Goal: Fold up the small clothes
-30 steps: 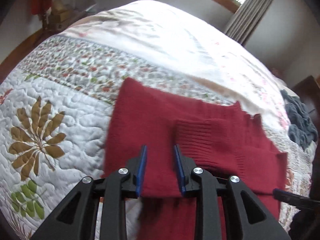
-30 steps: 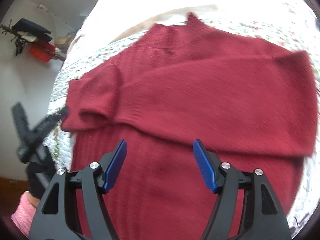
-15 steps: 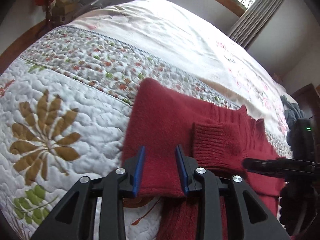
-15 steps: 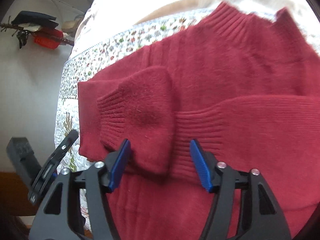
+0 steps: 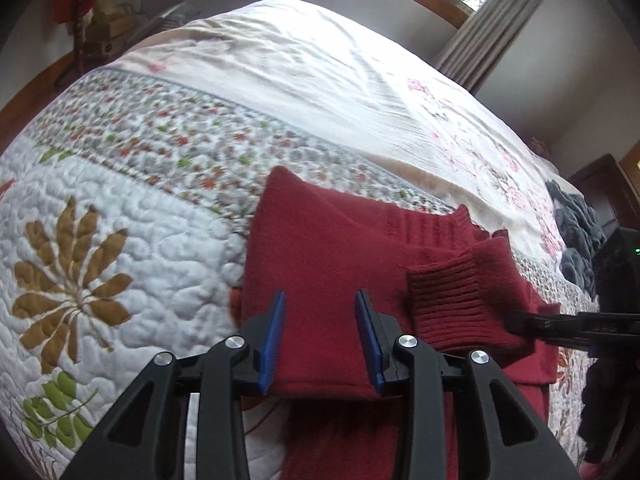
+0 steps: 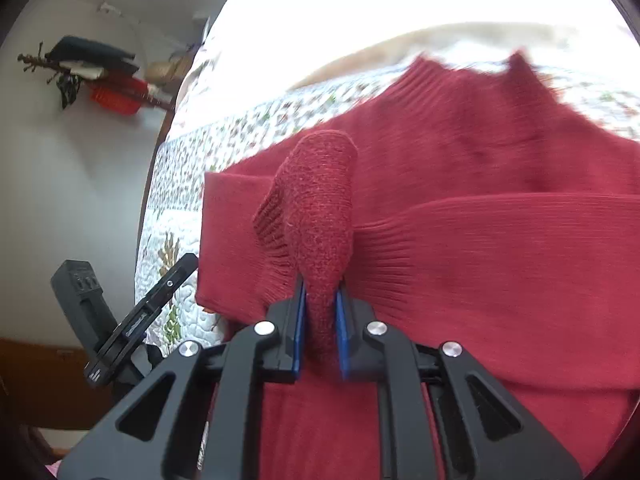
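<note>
The red sweater (image 5: pixel 320 264) lies on the quilt (image 5: pixel 120 208) of the bed. The right gripper (image 6: pixel 320 312) is pressed together on a raised cuff (image 6: pixel 320 208) of the sleeve. The left gripper (image 5: pixel 320 336) is spread, its fingers on both sides of the folded left edge. The quilt to the left of the sweater is free.

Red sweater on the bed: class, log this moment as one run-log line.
stage: sleeve fold | right gripper: shut on sleeve cuff | left gripper: open over red sweater | surface: quilt
</note>
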